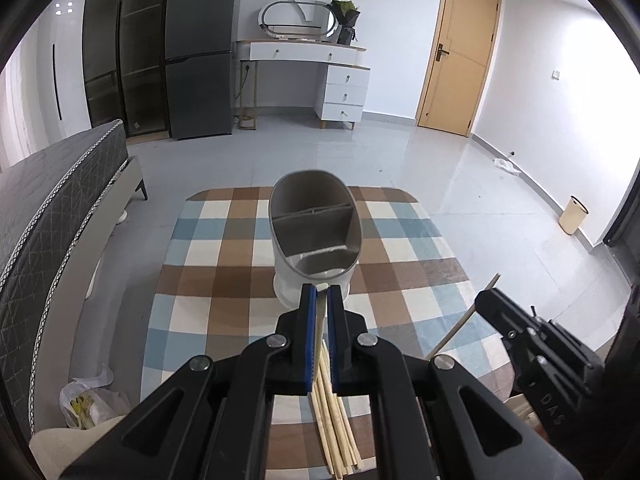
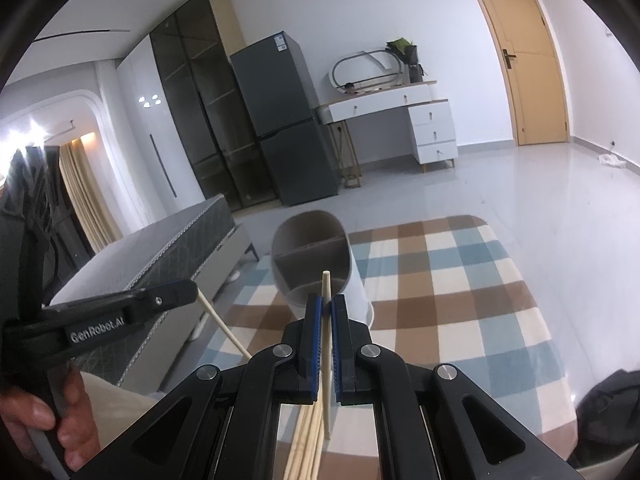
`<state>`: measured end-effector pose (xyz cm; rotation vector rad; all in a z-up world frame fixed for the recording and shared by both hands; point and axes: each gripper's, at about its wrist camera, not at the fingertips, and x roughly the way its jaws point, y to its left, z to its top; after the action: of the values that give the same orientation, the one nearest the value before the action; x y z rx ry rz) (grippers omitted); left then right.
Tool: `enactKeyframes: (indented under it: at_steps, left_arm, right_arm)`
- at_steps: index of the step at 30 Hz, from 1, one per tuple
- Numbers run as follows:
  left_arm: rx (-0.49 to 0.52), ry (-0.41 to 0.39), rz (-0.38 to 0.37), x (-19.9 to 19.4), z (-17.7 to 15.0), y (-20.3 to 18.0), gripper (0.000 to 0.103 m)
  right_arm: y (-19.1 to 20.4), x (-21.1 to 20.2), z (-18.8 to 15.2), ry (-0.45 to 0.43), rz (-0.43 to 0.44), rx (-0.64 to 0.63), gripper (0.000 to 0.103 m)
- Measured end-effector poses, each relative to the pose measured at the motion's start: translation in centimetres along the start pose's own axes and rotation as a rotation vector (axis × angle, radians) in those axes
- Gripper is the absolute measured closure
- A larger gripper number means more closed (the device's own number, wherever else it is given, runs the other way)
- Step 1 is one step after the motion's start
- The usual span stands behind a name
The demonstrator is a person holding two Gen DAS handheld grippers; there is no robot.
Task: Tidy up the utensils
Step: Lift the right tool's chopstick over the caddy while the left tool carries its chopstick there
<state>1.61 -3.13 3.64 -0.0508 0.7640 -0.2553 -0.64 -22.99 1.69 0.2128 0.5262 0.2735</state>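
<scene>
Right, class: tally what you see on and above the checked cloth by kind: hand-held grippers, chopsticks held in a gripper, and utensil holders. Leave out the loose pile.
Hand-held grippers: 2, the left hand-held gripper and the right hand-held gripper
Held chopsticks: 2, the left chopstick and the right chopstick
Utensil holder: 1
Total: 5

Grey fridge [image 1: 200, 52], white dressing table [image 1: 320, 76], wooden door [image 1: 460, 52], checked rug [image 1: 224, 280], grey bed [image 1: 60, 208]

pale wooden chopsticks [image 1: 321, 336], matt plastic holder [image 1: 316, 236]
</scene>
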Motion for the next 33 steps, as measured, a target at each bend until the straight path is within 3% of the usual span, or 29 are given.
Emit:
enactKeyframes:
  at_steps: [8,18,25,33]
  left_arm:
    - [0.017,0.017,-0.026,-0.3,2.9,0.1,0.102]
    - [-0.019,0.006,-0.075,-0.1,8.7,1.6,0.102]
    - [-0.04,-0.01,-0.089,1.8,12.6,3.2,0.102]
    - [-0.073,-0.003,-0.135,5.5,15.5,5.0,0.102]
  right_arm:
    - [0.6,0.1,2.4,-0.034,0.017,-0.015,0.099]
    - [2.5,1.1,10.0,-0.128,0.047,-0.13,0.099]
    - [4.1,4.7,14.4,-0.161,0.084,-0.178,0.099]
    - [4.4,9.3,16.5,-0.169,0.101,-0.187,0.099]
